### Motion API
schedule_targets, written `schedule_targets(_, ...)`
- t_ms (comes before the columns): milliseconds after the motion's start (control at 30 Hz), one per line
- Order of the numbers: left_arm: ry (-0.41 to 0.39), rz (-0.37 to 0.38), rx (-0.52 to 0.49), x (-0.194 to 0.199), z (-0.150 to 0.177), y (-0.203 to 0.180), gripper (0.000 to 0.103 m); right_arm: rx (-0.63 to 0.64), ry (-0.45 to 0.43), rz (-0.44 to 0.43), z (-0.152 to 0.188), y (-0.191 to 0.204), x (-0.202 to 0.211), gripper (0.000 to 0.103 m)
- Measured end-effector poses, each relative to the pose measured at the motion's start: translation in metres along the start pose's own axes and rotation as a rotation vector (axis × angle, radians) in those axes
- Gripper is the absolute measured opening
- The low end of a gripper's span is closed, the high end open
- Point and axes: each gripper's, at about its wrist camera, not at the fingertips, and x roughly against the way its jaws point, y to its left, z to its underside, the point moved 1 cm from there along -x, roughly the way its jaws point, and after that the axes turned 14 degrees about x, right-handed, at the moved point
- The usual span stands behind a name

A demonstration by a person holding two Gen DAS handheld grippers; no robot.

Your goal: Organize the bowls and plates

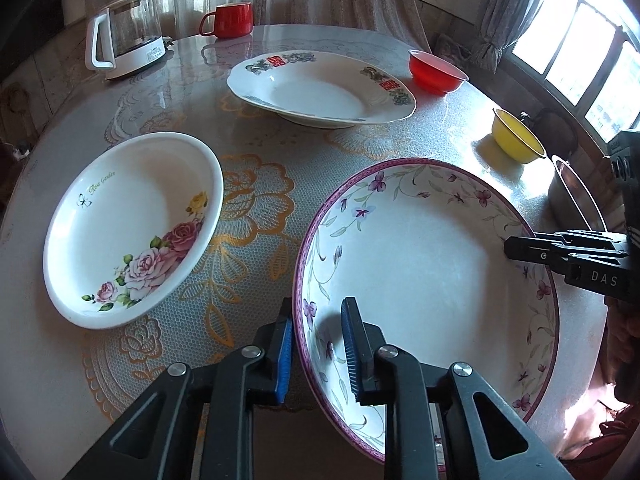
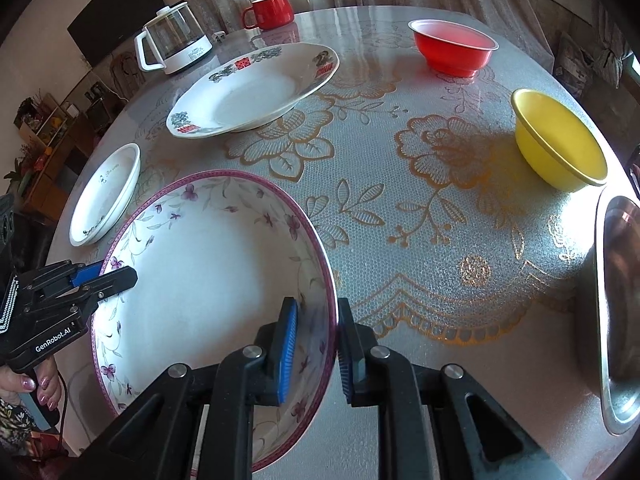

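Purple-rimmed plate [image 1: 432,264] sits at the table's [image 2: 400,208] near edge, its rim straddled by both grippers: left gripper [image 1: 318,344] and right gripper [image 2: 318,348], each narrowed onto it. Judged glazed, rigid, slippery, breakable; opposite-rim holds suit. Beyond: rose plate [image 1: 132,228], yellow bowl [image 2: 560,152], red bowl [image 2: 454,50].

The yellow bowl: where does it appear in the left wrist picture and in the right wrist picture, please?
Left wrist view: the yellow bowl sits at the right edge, above the middle, beyond the purple-rimmed plate.
Right wrist view: the yellow bowl is at the right, above the middle, beside the metal tray.
Shared landmark: the red bowl stands behind it on the table in both views.
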Motion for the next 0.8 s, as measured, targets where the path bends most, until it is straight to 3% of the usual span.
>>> schedule_targets(500, 0.005, -0.047, 0.094, 0.031, 0.02, 0.027, 0.022, 0.059, 0.021, -0.084, -0.008, 0.029, -0.008, 0.016)
schedule_targets(800, 0.024, -0.044, 0.059, 0.02, 0.023, 0.002, 0.023, -0.015, 0.071, -0.1, 0.01, 0.013, -0.006, 0.016)
